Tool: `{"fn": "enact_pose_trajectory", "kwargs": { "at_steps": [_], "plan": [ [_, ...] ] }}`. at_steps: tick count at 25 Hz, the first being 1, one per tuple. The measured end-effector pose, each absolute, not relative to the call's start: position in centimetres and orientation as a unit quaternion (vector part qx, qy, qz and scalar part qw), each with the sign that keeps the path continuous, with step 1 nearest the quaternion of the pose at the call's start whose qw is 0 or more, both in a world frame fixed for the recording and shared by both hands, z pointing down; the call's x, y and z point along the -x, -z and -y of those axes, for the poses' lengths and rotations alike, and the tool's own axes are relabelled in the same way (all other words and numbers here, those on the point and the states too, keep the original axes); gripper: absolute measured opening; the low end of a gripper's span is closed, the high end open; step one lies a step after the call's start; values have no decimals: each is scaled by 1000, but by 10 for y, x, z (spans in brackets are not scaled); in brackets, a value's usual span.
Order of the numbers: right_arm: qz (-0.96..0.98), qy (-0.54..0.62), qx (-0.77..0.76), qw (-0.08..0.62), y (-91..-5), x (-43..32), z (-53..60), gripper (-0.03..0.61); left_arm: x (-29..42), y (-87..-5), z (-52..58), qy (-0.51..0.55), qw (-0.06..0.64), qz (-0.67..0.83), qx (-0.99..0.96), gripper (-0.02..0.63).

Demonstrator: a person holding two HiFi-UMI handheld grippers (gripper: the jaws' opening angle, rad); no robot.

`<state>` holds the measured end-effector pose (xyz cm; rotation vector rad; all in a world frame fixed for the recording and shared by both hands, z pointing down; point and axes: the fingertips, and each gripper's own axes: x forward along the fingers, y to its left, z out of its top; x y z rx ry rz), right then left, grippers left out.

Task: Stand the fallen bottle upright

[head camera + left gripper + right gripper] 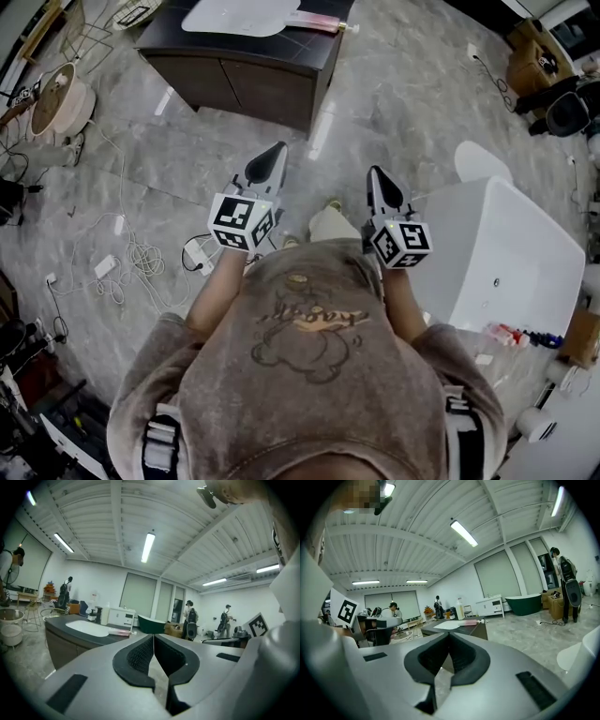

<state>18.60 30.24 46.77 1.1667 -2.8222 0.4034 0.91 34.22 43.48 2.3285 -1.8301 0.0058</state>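
Because I am carrying left hand-held gripper (pixel 273 156) and right hand-held gripper (pixel 378 178) closed and empty, short of the bottle (pixel 317 22), I am risking rolling it off the surface (pixel 246 58).

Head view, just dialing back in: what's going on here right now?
A person stands back from the dark cabinet, holding the left gripper and the right gripper out in front, both aimed toward it. Both grippers have their jaws shut with nothing between them. The pink bottle lies on its side on the cabinet top, beside the white basin. Neither gripper is near it, so standing it upright has not yet begun.
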Motion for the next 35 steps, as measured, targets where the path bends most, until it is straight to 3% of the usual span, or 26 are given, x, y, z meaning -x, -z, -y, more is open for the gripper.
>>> {"fn": "enact_pose_trajectory", "kwargs": {
  "at_steps": [19,35],
  "plan": [
    [918,-144,-366,42,-490,-128,-214,-2,44,-453,-246,10,102,612,-784,20],
    [923,-152,-351,35,-461,-105,-31,-2,66,-429,-63,1,108,616,-780,20]
  ]
}}
